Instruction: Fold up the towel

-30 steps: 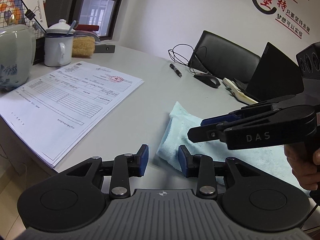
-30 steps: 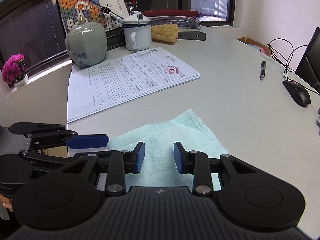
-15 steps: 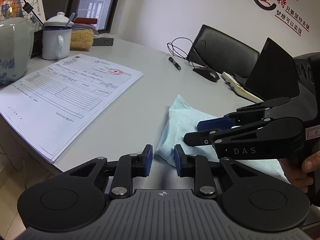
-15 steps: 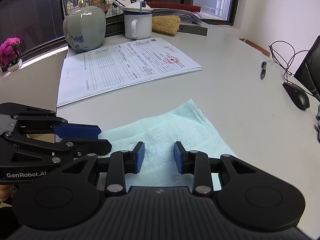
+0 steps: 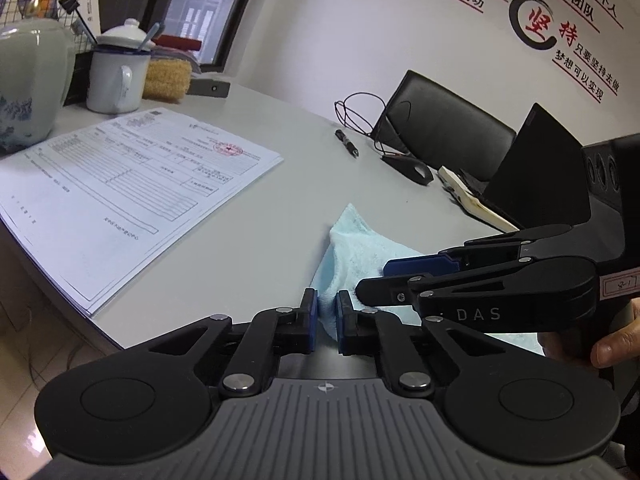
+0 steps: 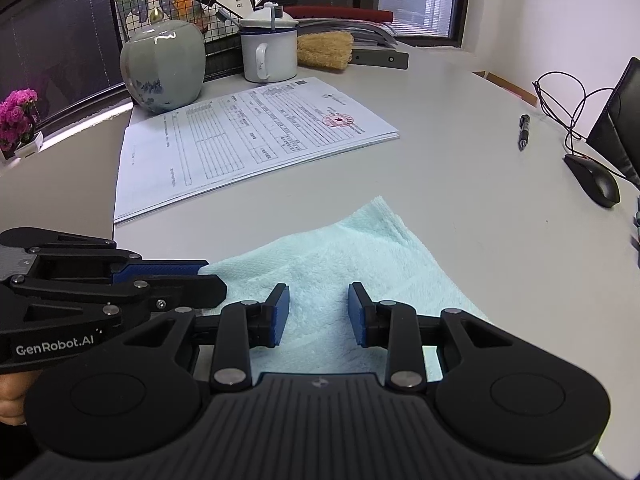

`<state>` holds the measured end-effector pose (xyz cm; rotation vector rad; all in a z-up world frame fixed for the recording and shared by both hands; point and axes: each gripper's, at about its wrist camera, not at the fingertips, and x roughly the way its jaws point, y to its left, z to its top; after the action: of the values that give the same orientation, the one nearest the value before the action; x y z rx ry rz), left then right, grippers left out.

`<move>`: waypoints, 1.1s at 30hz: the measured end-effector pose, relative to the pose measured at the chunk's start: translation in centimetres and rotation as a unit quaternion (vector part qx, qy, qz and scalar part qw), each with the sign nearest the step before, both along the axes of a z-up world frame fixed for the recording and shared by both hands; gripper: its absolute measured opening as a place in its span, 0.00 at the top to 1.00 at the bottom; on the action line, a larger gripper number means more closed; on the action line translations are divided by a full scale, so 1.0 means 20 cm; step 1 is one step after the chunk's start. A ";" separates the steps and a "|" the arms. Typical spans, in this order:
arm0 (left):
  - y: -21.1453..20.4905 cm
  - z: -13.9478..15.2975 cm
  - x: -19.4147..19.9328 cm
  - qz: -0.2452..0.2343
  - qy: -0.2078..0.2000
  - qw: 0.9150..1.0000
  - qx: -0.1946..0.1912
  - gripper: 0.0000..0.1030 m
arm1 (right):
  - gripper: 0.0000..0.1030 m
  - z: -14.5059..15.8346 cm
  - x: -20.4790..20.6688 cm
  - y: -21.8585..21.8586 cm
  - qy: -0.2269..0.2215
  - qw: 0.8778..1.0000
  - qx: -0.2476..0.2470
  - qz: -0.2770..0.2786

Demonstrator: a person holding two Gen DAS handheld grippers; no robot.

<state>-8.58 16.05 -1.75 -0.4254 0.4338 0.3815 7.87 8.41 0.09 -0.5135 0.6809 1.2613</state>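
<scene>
grey desk (image 6: 460,128) bears a pale towel (image 6: 340,248), corner reaching toward 12 o'clock. left gripper (image 5: 327,322) pinches its near corner, nearly closed; right gripper (image 6: 318,314) hovers wide, empty. fold count unclear.

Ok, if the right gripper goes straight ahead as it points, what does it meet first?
The towel: the open right gripper points along its top, low over it. Past the towel's far corner there is bare table, though height above the cloth is hard to judge.

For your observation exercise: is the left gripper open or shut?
Shut on the towel: in the left wrist view, the left gripper has its blue pads pinching the towel's near corner, cloth filling the narrow gap.
</scene>
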 end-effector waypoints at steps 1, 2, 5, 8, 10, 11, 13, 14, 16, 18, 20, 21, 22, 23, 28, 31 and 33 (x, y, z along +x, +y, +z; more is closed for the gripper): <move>-0.02 0.01 0.00 0.000 -0.001 1.000 0.012 0.90 | 0.68 0.01 0.01 0.00 0.004 1.000 0.001 -0.002; -0.04 0.01 0.00 0.001 -0.002 1.000 0.023 0.90 | 0.68 0.01 0.01 -0.01 0.007 1.000 0.003 -0.005; -0.08 0.03 0.01 0.000 -0.005 0.998 0.055 0.90 | 0.68 0.06 0.04 -0.05 0.018 1.000 0.016 -0.019; -0.14 0.04 0.02 -0.010 -0.008 0.997 0.080 0.90 | 0.68 0.12 0.09 -0.10 0.039 0.998 0.031 -0.035; -0.19 0.05 0.03 -0.019 -0.012 0.995 0.095 0.90 | 0.68 0.16 0.11 -0.14 0.062 0.996 0.036 -0.045; -0.22 0.06 0.04 -0.026 -0.015 0.994 0.104 0.90 | 0.68 0.17 0.13 -0.16 0.078 0.995 0.039 -0.050; -0.26 0.07 0.05 -0.036 -0.019 0.992 0.118 0.90 | 0.67 0.19 0.16 -0.21 0.104 0.992 0.045 -0.058; -0.29 0.07 0.05 -0.041 -0.021 0.991 0.126 0.90 | 0.67 0.19 0.18 -0.23 0.119 0.990 0.049 -0.062; -0.34 0.09 0.06 -0.053 -0.027 0.988 0.143 0.90 | 0.67 0.20 0.20 -0.28 0.149 0.985 0.058 -0.068; -0.38 0.09 0.07 -0.063 -0.029 0.986 0.149 0.90 | 0.67 0.21 0.22 -0.33 0.169 0.981 0.065 -0.075; -0.42 0.10 0.08 -0.076 -0.031 0.984 0.158 0.90 | 0.67 0.22 0.24 -0.37 0.183 0.977 0.069 -0.082; -0.43 0.10 0.09 -0.080 -0.031 0.983 0.162 0.90 | 0.67 0.23 0.25 -0.39 0.192 0.975 0.072 -0.088; -0.45 0.10 0.09 -0.084 -0.031 0.982 0.164 0.90 | 0.67 0.23 0.26 -0.41 0.201 0.972 0.074 -0.093; -0.46 0.10 0.10 -0.089 -0.031 0.982 0.165 0.90 | 0.67 0.24 0.27 -0.43 0.205 0.971 0.077 -0.098; -0.48 0.09 0.11 -0.096 -0.031 0.982 0.157 0.90 | 0.67 0.27 0.29 -0.48 0.196 0.970 0.091 -0.110; -0.44 0.10 0.10 -0.079 -0.031 0.985 0.150 0.90 | 0.67 0.28 0.28 -0.46 0.172 0.975 0.090 -0.109; -0.40 0.10 0.09 -0.064 -0.030 0.986 0.148 0.90 | 0.67 0.27 0.29 -0.43 0.159 0.977 0.089 -0.108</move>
<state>-6.77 7.99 0.29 -0.1176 0.3377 0.3017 13.58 -0.23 5.53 -0.0848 0.8561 1.1947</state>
